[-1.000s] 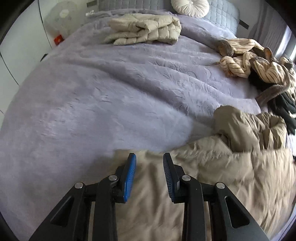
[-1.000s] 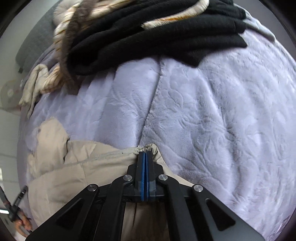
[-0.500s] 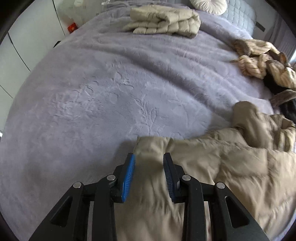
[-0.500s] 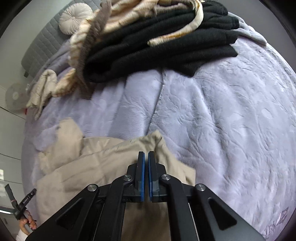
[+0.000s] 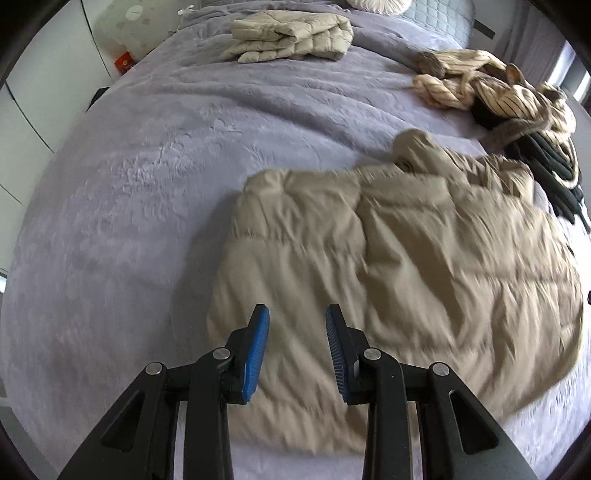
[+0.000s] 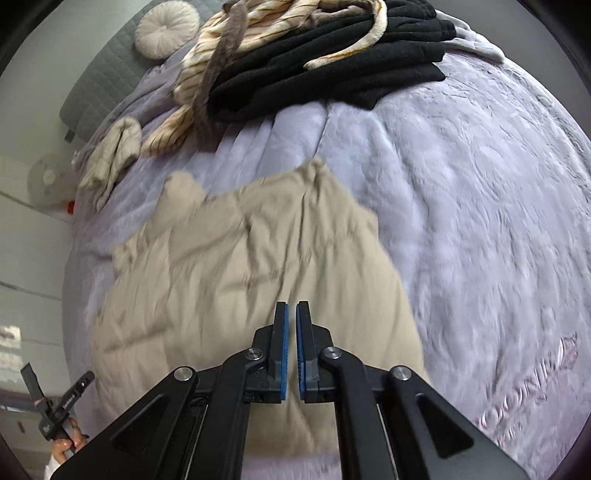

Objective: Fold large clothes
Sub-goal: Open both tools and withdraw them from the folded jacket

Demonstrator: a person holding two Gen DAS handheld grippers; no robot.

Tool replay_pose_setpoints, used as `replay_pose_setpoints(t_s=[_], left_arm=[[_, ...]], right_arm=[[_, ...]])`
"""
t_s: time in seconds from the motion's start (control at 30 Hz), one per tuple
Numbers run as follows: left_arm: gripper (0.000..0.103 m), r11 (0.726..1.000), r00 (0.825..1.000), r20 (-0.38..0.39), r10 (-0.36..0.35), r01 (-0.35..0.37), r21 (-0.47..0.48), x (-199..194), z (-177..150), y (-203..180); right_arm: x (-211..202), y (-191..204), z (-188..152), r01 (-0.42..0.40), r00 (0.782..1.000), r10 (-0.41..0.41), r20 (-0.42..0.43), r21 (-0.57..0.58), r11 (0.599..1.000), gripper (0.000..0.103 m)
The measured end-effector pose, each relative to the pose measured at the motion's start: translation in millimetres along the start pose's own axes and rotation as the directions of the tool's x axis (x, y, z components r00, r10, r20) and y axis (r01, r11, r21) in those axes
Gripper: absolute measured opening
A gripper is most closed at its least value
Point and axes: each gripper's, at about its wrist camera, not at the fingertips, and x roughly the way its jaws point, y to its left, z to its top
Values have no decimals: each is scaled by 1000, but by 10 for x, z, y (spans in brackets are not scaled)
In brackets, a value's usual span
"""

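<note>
A beige quilted jacket (image 5: 388,258) lies spread on the lilac bed cover (image 5: 147,184); it also shows in the right wrist view (image 6: 240,266). My left gripper (image 5: 297,317) is open and empty, raised above the jacket's near left part. My right gripper (image 6: 291,310) hangs above the jacket's near right part, its jaws a narrow gap apart with nothing between them. The left gripper (image 6: 55,402) shows at the lower left of the right wrist view.
A folded beige quilted jacket (image 5: 291,35) lies at the far end of the bed. A heap of striped cream (image 5: 491,88) and black clothes (image 6: 332,62) lies at the right side. A round pillow (image 6: 162,27) and grey headboard (image 6: 96,85) are beyond. A fan (image 6: 46,181) stands by the wall.
My right gripper has let go of the jacket's edge and opened slightly. Both grippers have pulled back and up, so more of the jacket shows, lying flat.
</note>
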Motion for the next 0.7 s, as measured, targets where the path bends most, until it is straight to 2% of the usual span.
replay_pose_setpoints(t_s=[0.03, 0.07, 0.1, 0.13, 0.17, 0.4, 0.47, 0.53, 0.57, 0.7], left_arm=[[37, 1000, 1000, 5, 3, -3, 2, -54, -55, -19], [63, 1000, 1000, 11, 6, -6, 2, -85, -84, -32], [91, 1000, 1000, 24, 10, -10, -3, -143, -130, -35], [95, 1000, 998, 57, 17, -16, -14, -243, -195, -34], [95, 1000, 997, 74, 15, -14, -13, -303, -235, -36], [95, 1000, 1000, 23, 5, -5, -8, -466, -484, -67], [95, 1000, 1000, 12, 11, -11, -4, -508, -548, -86], [96, 1000, 1000, 1, 7, -7, 1, -550, -618, -113], [103, 1000, 1000, -4, 4, -4, 4, -562, -650, -124], [103, 1000, 1000, -17, -6, 6, 7, -622, -783, -150]], right_arm=[[-31, 31, -57, 2, 1000, -2, -7, -13, 1000, 18], [-57, 53, -103, 2, 1000, -2, -9, -19, 1000, 24], [-99, 77, -160, 2, 1000, -2, -8, -25, 1000, 40], [-143, 101, -213, 3, 1000, -3, -5, -29, 1000, 46], [-185, 120, -259, 1, 1000, -1, 0, -31, 1000, 51], [-351, 227, -549, -5, 1000, 4, -16, -45, 999, 52], [-405, 259, -648, -12, 1000, 11, -20, -51, 999, 60], [-460, 285, -740, -25, 1000, 24, -17, -56, 998, 74], [-493, 297, -791, -30, 999, 30, -13, -58, 998, 82], [-561, 311, -949, -47, 999, 46, -7, -45, 998, 85]])
